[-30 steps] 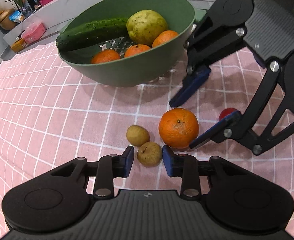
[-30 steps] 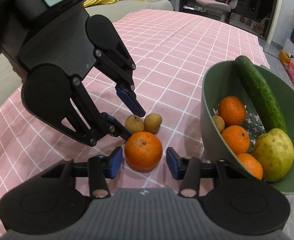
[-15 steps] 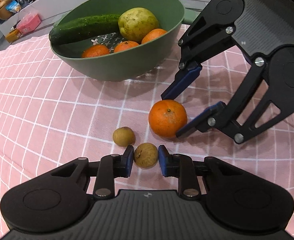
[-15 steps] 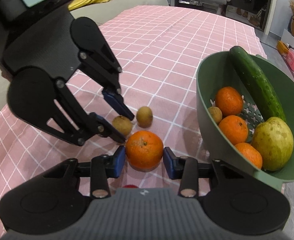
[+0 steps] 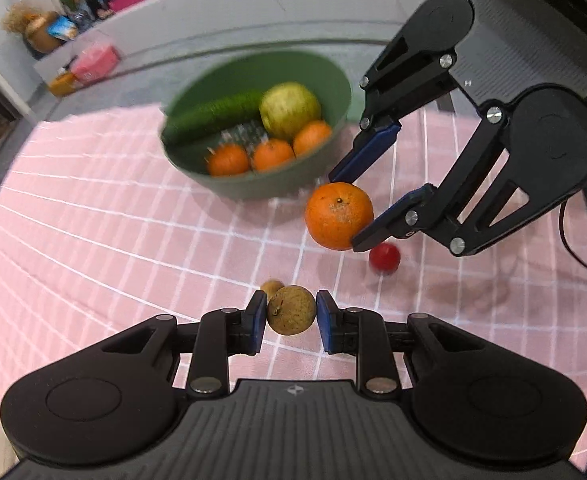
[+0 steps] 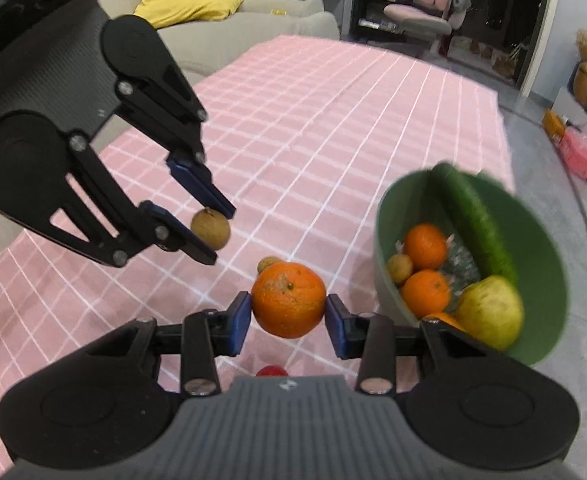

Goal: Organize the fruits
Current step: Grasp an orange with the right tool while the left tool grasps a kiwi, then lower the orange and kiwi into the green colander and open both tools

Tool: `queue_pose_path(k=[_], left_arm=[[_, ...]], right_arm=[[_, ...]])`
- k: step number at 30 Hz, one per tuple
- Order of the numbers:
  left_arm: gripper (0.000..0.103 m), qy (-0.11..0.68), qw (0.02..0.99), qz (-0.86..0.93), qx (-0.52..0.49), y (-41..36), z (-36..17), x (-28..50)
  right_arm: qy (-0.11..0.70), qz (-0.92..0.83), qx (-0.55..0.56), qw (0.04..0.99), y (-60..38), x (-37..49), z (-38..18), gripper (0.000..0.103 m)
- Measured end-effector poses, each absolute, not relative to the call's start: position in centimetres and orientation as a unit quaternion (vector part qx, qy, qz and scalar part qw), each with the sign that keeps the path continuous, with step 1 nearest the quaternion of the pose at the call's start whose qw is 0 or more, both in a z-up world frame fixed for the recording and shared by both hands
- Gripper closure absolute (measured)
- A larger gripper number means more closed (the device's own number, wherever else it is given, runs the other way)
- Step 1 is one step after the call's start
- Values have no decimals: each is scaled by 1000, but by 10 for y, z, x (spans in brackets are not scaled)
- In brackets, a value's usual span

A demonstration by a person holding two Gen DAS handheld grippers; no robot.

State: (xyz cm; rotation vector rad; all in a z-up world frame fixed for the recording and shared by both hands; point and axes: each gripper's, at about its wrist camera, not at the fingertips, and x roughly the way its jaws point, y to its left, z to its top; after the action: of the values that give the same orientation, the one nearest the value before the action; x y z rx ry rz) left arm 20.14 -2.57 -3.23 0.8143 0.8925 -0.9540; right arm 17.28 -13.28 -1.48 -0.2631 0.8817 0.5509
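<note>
Both grippers are carrying fruit. The left gripper squeezes a little brown fruit between its jaws. The right gripper squeezes an orange. I think both go next into the green bowl, just past the right jaws.

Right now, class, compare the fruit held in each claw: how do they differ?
The orange in the right claw is bright and clearly larger; the small brown fruit in the left claw is dull tan with a short stem. The orange's skin is pitted, the brown fruit's speckled. Both are round, gripped and lifted above the tablecloth.
</note>
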Motion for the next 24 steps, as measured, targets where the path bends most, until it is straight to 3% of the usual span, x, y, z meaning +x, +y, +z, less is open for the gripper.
queue_pose_path(k=[9,24], left_arm=[[73,374,805,-328,323,-35,42,164],[73,403,885,-202,120,-50,91,117]], right_arm=[[386,243,-131,880,-151,143,65,66],[359,198,-102,906,-205,100,137,66]])
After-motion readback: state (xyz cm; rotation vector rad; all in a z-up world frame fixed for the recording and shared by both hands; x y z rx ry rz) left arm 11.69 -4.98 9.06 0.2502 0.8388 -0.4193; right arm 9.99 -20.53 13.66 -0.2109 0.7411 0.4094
